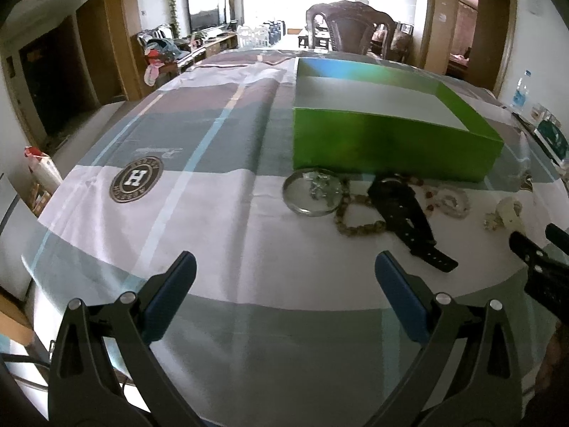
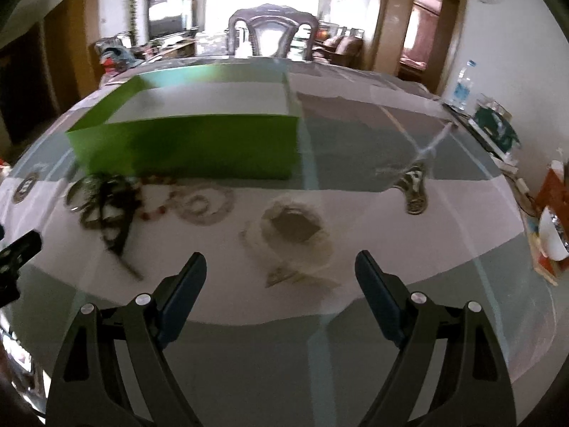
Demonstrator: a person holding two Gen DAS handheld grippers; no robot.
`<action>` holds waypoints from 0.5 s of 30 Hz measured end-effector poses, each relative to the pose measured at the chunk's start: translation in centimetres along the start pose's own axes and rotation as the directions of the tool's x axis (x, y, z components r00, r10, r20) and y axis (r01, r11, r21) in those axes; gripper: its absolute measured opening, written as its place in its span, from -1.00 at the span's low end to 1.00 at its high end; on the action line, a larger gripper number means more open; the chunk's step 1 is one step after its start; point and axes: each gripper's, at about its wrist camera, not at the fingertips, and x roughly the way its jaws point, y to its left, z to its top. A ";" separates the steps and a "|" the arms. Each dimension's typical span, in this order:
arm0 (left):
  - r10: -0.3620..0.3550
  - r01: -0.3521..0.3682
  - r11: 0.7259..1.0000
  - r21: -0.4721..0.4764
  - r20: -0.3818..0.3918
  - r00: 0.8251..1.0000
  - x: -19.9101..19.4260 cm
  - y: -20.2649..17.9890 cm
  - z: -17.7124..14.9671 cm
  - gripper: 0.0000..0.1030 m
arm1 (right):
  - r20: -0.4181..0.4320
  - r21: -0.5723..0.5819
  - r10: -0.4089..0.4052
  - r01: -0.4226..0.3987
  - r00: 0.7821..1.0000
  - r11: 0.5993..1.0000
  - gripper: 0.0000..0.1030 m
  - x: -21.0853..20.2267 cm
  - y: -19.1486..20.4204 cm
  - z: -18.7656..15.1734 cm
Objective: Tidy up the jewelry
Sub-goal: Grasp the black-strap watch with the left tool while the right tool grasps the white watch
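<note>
Left tongs (image 1: 285, 270) spread wide, gripping nothing, poised above surface (image 1: 249, 249) covered in grey-white checked cloth. Right tongs (image 2: 281, 270) also wide, unladen. Jewelry lies in row just before green box (image 1: 387, 142) — round glass dish (image 1: 313, 192), beaded bracelet (image 1: 355, 220), black watch (image 1: 409, 213), clear bead bracelet (image 1: 453, 203). Right view blurred: pale necklace heap (image 2: 295, 235) between right fingers, dark ornament (image 2: 416, 188) further right. Box open-topped, interior white. Chair (image 1: 350, 28) beyond.
</note>
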 end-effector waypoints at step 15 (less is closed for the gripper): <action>-0.193 0.197 0.980 0.027 -0.116 0.974 5.5 -5.4 3.1 -0.11 | -0.032 0.086 -0.024 0.027 0.999 0.996 0.65 0.5 -3.7 -1.5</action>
